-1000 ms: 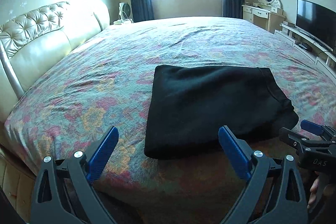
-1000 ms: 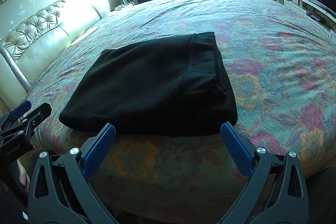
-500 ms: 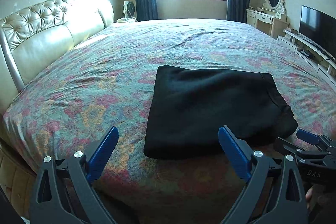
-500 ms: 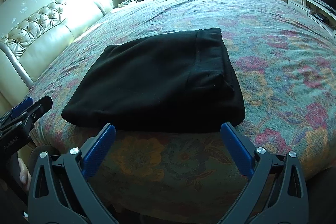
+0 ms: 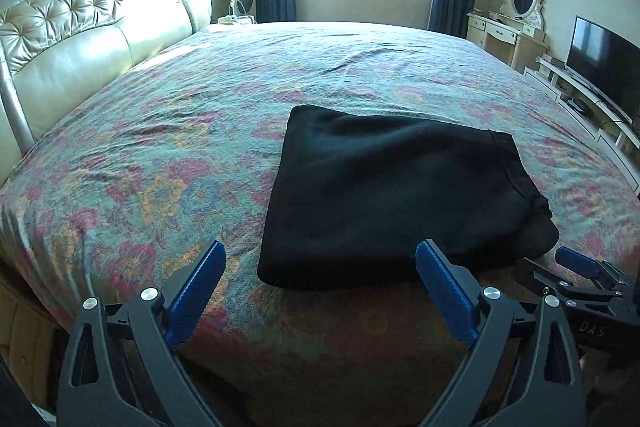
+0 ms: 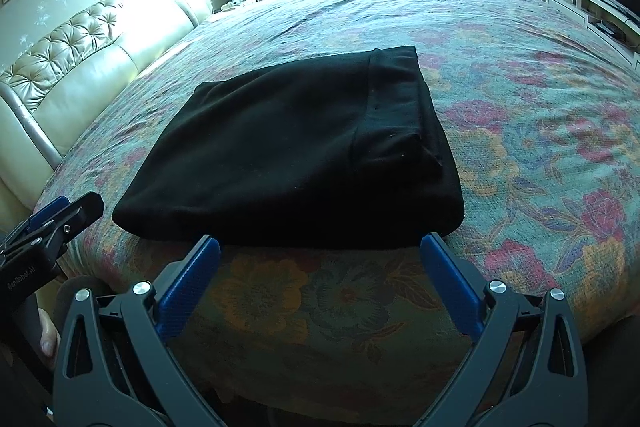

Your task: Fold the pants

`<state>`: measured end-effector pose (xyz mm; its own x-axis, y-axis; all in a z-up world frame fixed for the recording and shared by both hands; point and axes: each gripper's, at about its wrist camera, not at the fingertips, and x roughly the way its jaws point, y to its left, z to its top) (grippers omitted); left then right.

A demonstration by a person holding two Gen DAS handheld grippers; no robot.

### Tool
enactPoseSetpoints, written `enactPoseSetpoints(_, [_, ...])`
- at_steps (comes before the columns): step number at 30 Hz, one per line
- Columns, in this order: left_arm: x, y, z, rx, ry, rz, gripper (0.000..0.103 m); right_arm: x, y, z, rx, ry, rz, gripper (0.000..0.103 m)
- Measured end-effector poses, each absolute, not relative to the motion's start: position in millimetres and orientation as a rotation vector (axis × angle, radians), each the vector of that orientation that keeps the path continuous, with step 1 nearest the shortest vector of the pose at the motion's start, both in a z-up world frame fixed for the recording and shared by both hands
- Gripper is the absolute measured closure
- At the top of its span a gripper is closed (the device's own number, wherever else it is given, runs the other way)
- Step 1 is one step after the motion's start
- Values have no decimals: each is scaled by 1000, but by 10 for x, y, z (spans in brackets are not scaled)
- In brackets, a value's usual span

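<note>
Both tools have drawn back from the pants [image 5: 400, 195] toward six o'clock. Left tool [image 5: 320, 281] and right tool [image 6: 320, 275] gape apart, empty. Folded square lies near the bed [image 5: 168, 131] edge; folding looks finished.

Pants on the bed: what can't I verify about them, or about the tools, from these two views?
- Pants: layers underneath hidden by the top layer in both views; fold count unclear.
- Near edge of the pants: right wrist view, partly behind the right tool, whose fingers stand wide apart.
- Left tool: open, holds nothing; its handle is cut off by the bottom edge.
- Bed: near side falls out of view.
</note>
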<state>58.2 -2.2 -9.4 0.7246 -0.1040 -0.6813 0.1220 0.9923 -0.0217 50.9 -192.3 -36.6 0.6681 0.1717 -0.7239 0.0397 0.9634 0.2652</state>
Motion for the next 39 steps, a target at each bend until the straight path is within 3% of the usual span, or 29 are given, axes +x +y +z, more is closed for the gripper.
enactPoseSetpoints(34, [474,-162,-49,91,678,-72,8,522,-1940,-443,293,874,99,3])
enactPoseSetpoints(39, [468,-148,-88,91,737,-80,8,524,-1941,-459,301,880,106,3])
